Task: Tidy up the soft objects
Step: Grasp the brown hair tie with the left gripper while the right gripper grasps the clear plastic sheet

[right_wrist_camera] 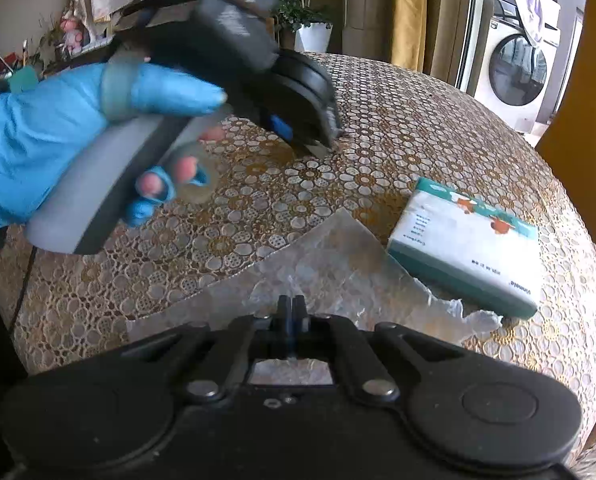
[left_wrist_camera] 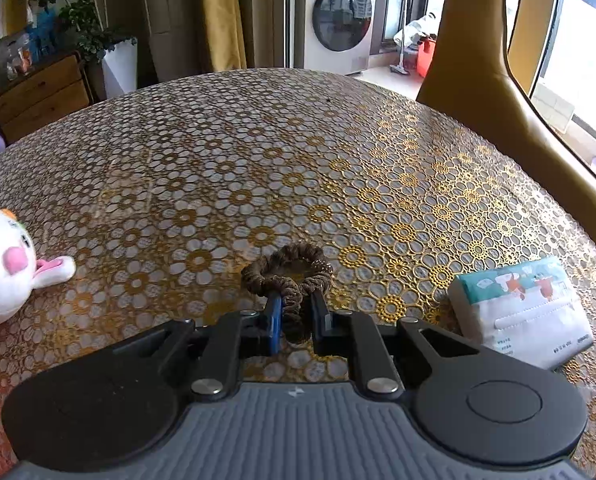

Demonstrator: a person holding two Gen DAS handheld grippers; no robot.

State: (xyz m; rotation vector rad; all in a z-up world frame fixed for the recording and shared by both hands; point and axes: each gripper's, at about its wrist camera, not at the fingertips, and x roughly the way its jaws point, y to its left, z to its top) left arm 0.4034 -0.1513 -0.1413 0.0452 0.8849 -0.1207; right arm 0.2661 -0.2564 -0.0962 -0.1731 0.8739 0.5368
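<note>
In the left wrist view my left gripper [left_wrist_camera: 294, 312] is shut on a brown scrunchie [left_wrist_camera: 288, 270], pinching its near edge while the loop rests on the table. A white and pink plush toy [left_wrist_camera: 2, 264] lies at the far left. A tissue pack [left_wrist_camera: 526, 308] lies to the right. In the right wrist view my right gripper [right_wrist_camera: 292, 312] is shut on a sheet of clear bubble wrap [right_wrist_camera: 330, 264] spread on the table. The tissue pack [right_wrist_camera: 470, 248] lies to its right. The left gripper [right_wrist_camera: 318, 132], held by a blue-gloved hand [right_wrist_camera: 58, 128], is farther back.
A round table with a gold floral cover [left_wrist_camera: 278, 152] holds everything. A yellow chair [left_wrist_camera: 482, 92] stands at its right edge. A washing machine [left_wrist_camera: 338, 20], curtains and a wooden cabinet [left_wrist_camera: 42, 96] are beyond the table.
</note>
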